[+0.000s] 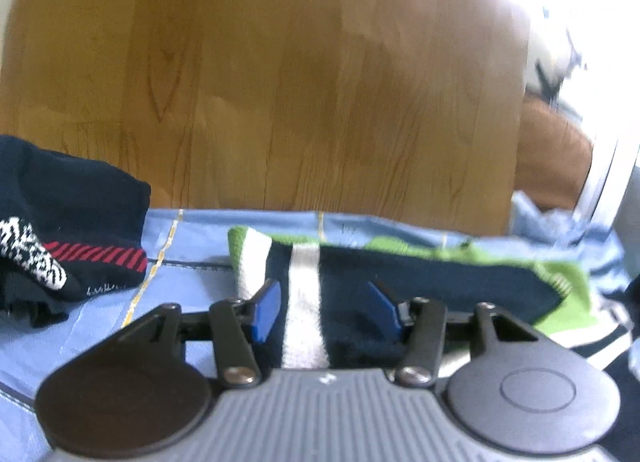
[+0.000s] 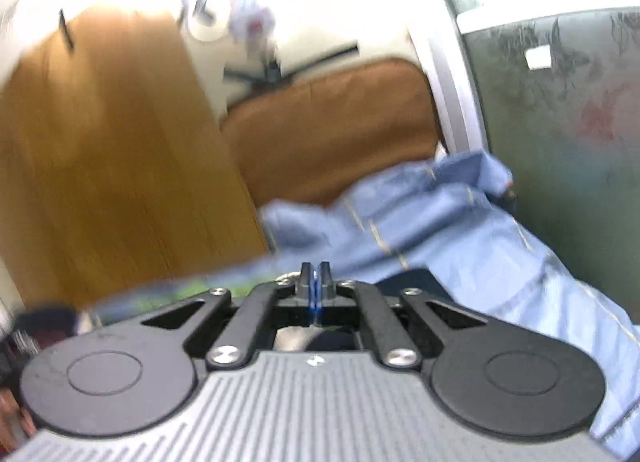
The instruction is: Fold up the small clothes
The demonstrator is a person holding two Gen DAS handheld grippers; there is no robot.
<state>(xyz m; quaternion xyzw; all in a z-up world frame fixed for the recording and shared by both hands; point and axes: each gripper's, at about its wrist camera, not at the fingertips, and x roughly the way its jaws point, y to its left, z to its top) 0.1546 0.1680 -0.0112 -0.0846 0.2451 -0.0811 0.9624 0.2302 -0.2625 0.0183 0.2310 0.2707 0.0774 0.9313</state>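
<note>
A small navy garment with green edges and white stripes (image 1: pixel 420 274) lies folded flat on a light blue cloth (image 1: pixel 188 230). My left gripper (image 1: pixel 326 310) stands open low over its near end. One blue pad is beside the white stripe and the other over the navy part, and neither visibly presses on it. In the right wrist view my right gripper (image 2: pixel 315 276) is shut, its pads together with nothing between them, raised above the blue cloth (image 2: pixel 440 230). A blurred green and navy patch (image 2: pixel 176 294) shows just left of it.
A dark navy piece with red stripes and a white pattern (image 1: pixel 76 222) lies at the left on the blue cloth. Beyond it stands a wooden surface (image 1: pixel 280 82). A brown cushion (image 2: pixel 332 122) and a grey-green panel (image 2: pixel 560 122) are at the right.
</note>
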